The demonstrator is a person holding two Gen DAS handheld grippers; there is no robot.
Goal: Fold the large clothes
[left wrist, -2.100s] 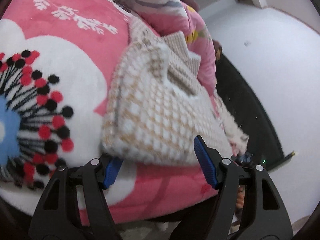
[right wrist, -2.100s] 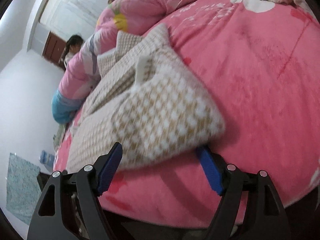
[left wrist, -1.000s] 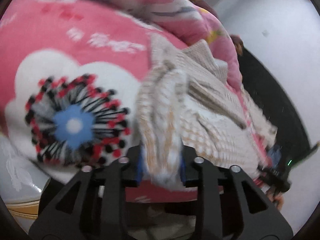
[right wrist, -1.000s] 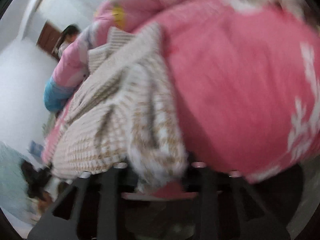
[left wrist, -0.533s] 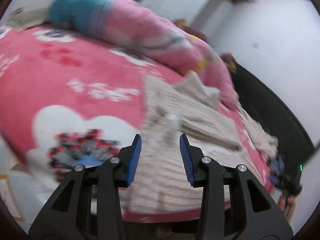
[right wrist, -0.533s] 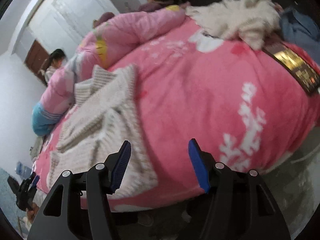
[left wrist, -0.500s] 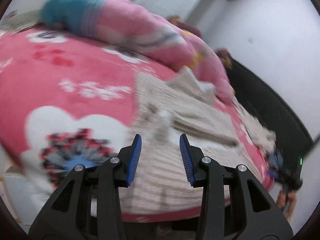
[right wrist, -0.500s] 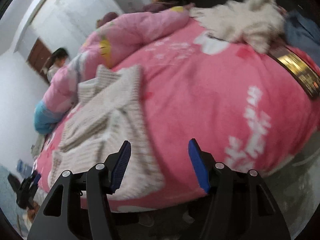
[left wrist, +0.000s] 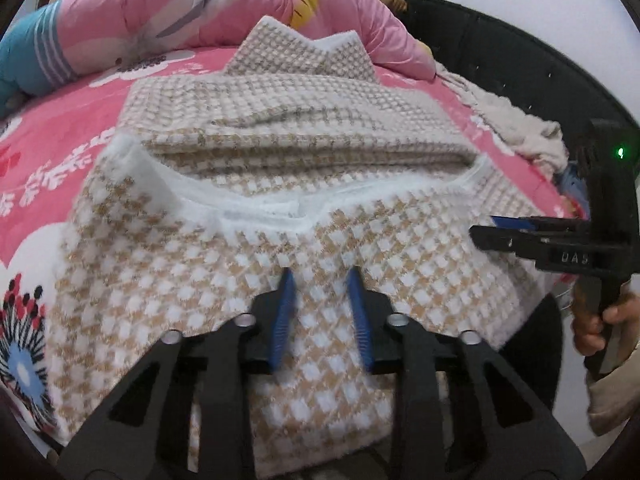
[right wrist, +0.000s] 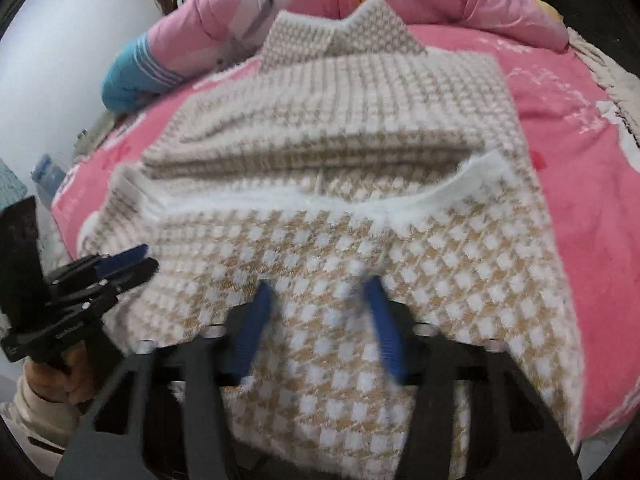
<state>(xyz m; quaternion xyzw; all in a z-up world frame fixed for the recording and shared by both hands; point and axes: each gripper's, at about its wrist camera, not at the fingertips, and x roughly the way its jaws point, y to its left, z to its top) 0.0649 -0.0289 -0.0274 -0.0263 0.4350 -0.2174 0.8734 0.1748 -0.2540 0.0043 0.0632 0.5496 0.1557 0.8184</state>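
Left hand-held gripper (left wrist: 320,312): its jaws are closing over the near edge of the checked sweater (left wrist: 280,208), with the knit between the blue pads but not yet pinched.
Right hand-held gripper (right wrist: 316,320): the same, closing beside it on that edge, not pinching yet.
Sweater: on the pink bed (left wrist: 60,128), right under both.
Could go wrong: the thick fluffy knit may bunch or slip out, so the fold goes crooked.
Farther off: pink quilt (left wrist: 200,4) just behind the collar, in the way; cream cloth (left wrist: 516,128) far right.
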